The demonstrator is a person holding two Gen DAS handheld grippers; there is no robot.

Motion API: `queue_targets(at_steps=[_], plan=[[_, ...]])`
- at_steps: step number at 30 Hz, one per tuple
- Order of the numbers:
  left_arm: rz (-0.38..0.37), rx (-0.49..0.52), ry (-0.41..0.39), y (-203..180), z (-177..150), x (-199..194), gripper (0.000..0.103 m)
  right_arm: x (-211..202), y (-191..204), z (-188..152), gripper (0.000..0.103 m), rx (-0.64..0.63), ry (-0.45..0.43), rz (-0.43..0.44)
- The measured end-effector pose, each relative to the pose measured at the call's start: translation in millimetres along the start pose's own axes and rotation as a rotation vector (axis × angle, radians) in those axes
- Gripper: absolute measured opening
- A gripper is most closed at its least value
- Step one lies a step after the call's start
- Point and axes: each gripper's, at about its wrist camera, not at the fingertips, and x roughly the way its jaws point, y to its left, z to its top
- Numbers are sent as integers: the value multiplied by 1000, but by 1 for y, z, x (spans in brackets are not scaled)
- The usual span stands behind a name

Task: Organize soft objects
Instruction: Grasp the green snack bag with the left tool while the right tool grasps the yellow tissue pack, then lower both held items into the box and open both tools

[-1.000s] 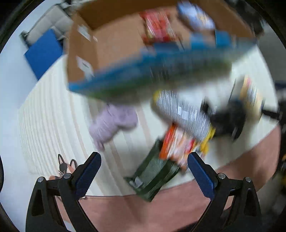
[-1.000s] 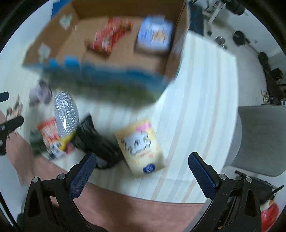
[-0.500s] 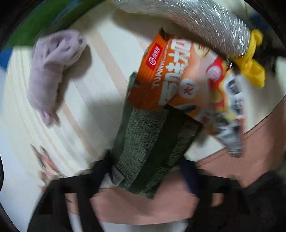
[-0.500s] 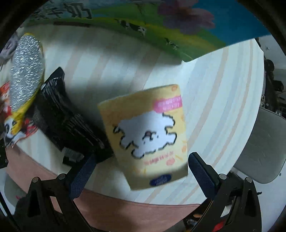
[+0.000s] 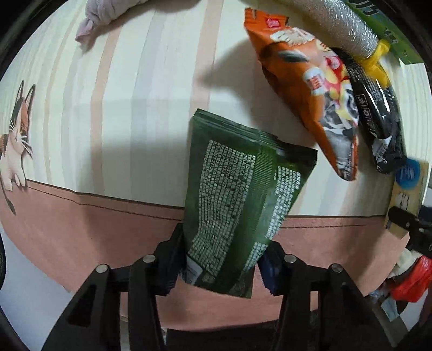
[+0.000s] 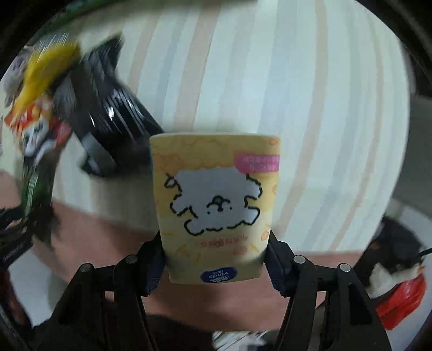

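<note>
**Both grippers loaded: a green pouch on the left, a tissue pack on the right**

The left gripper (image 5: 221, 259) has its jaws closed in on the lower end of a dark green snack pouch (image 5: 240, 186), which juts from six o'clock up toward the middle of the left wrist view, apparently lifted off the striped tablecloth (image 5: 129, 89), judging by its shadow. The right gripper (image 6: 214, 266) is pinched on the bottom of a yellow tissue pack (image 6: 216, 202) with a fluffy white dog printed on it, held upright at centre.

Both look light. The pouch is thin crinkly film, likely slippery and floppy, so a hold near its sealed end seems sensible; it may droop or swing. The tissue pack is squashy and should give under the pads without harm, though a grip so low could let it tip.

On the cloth, at one to three o'clock in the left view, lie an orange snack bag (image 5: 305, 89), a black packet (image 5: 378, 118) and a silver roll (image 5: 332, 21); a lilac cloth (image 5: 108, 13) sits at eleven.
</note>
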Motion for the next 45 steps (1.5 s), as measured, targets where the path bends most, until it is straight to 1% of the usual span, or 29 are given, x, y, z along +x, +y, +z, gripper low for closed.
queue_targets(at_steps=[2, 3, 5, 7, 9, 10, 12, 13, 15, 16, 18, 19, 20, 21, 24, 26, 28, 29, 30, 32, 34, 35, 38, 39, 40, 41, 45], plan=[[15, 5, -4, -2, 2, 0, 48, 2, -8, -4, 71, 45, -31, -6], [23, 11, -3, -10, -4, 5, 48, 1, -13, -5, 71, 73, -51, -5], [43, 23, -10, -17, 2, 0, 50, 1, -20, -5, 71, 118, -87, 7], [60, 32, -26, -31, 4, -5, 50, -1, -21, 2, 71, 139, -109, 10], [61, 25, -41, -38, 2, -7, 44, 3, -20, 9, 71, 153, -117, 7], [58, 19, -45, -43, -4, -9, 43, 3, -20, 9, 73, 163, -135, 8], [59, 6, -53, -43, -15, -12, 37, 1, -18, 8, 68, 157, -157, 3], [61, 5, -59, -45, -18, -15, 36, -2, -15, 10, 67, 153, -160, 0], [56, 8, -68, -47, -29, -20, 34, 0, -13, 1, 67, 155, -159, 31], [49, 9, -73, -47, -33, -27, 34, 9, -13, -14, 67, 159, -158, 52], [29, 13, -90, -49, -43, -46, 34, 6, -17, -26, 66, 165, -158, 116], [5, 14, -104, -50, -49, -60, 34, 1, -17, -33, 66, 165, -161, 149], [-15, 18, -124, -51, -54, -75, 34, -6, -16, -40, 66, 160, -165, 186], [-26, 17, -128, -53, -56, -89, 34, -17, -14, -47, 66, 150, -176, 222], [-73, 27, -212, -61, -59, -141, 34, -59, -7, -66, 66, 107, -244, 298], [-107, 39, -279, -69, -52, -181, 34, -99, -6, -63, 66, 82, -300, 336], [-140, 49, -320, -69, -37, -211, 34, -139, -3, -58, 66, 52, -367, 367], [-158, 51, -344, -68, -33, -227, 34, -161, 4, -46, 66, 40, -393, 374], [-172, 51, -366, -67, -15, -245, 34, -182, 18, -32, 66, 32, -415, 374], [-176, 50, -412, -67, 15, -271, 34, -215, 20, -13, 66, 22, -474, 344], [-161, 48, -447, -64, 47, -285, 34, -239, 27, 17, 66, 25, -511, 310], [-157, 46, -454, -64, 71, -293, 34, -248, 27, 30, 66, 25, -527, 290], [-162, 24, -435, -55, 125, -292, 34, -264, 26, 75, 66, 33, -550, 227], [-167, 14, -417, -54, 146, -290, 34, -268, 26, 91, 66, 42, -548, 205], [-157, 12, -401, -52, 161, -286, 34, -268, 21, 104, 66, 53, -540, 191], [-146, 8, -388, -49, 182, -277, 34, -264, 27, 125, 66, 60, -524, 187], [-123, 23, -326, -52, 235, -254, 34, -234, 29, 185, 66, 95, -437, 159]])
